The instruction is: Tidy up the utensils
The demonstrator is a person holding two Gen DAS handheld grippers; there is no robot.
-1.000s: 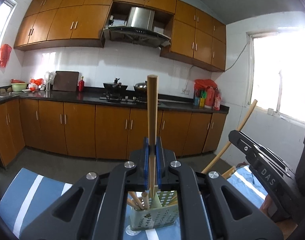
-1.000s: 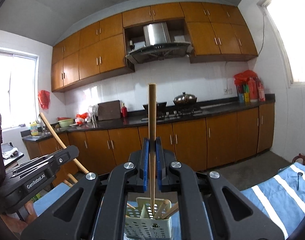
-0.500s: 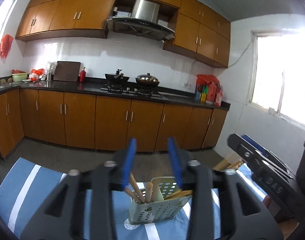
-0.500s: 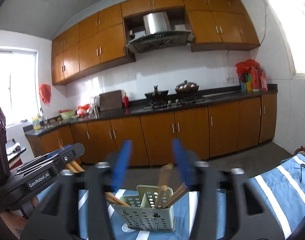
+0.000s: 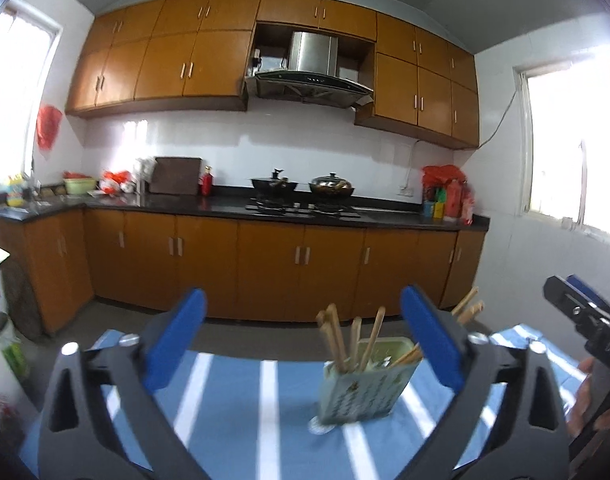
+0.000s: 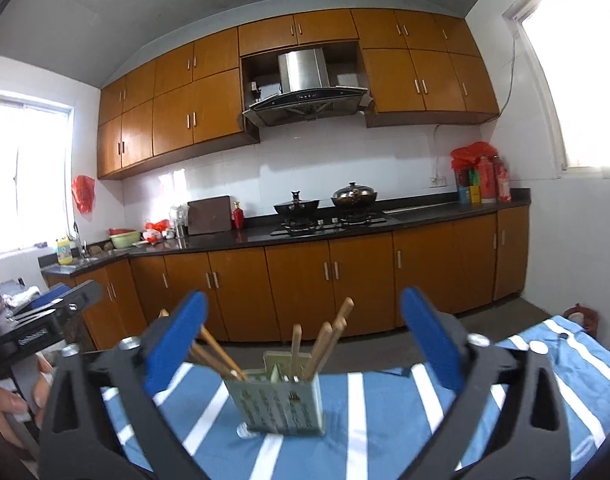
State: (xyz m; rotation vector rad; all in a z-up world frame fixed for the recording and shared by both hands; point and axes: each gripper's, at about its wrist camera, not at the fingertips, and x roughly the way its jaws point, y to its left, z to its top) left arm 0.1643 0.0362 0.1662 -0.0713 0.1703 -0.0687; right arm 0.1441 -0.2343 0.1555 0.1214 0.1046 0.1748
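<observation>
Jaws of the left gripper (image 5: pixel 301 334) stand wide apart and grip nothing. Left wrist view: the green utensil holder (image 5: pixel 365 386) stands upright on the blue striped cloth (image 5: pixel 233 400), right of centre between the blue pads (image 5: pixel 173 338), with wooden chopsticks (image 5: pixel 335 338) leaning inside. Right wrist view: the right gripper (image 6: pixel 303 336) is likewise spread and empty; the holder (image 6: pixel 281 400) sits on the cloth between its fingers, chopsticks (image 6: pixel 325 344) fanned out.

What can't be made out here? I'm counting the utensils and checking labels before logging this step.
- Chopsticks: lower ends hidden inside the green holder, left wrist view; some behind the left gripper finger.
- Holder perforations blurred, right wrist view.
- Counter bottles: labels too small.
- Tablecloth: cut off by the bottom edge.
</observation>
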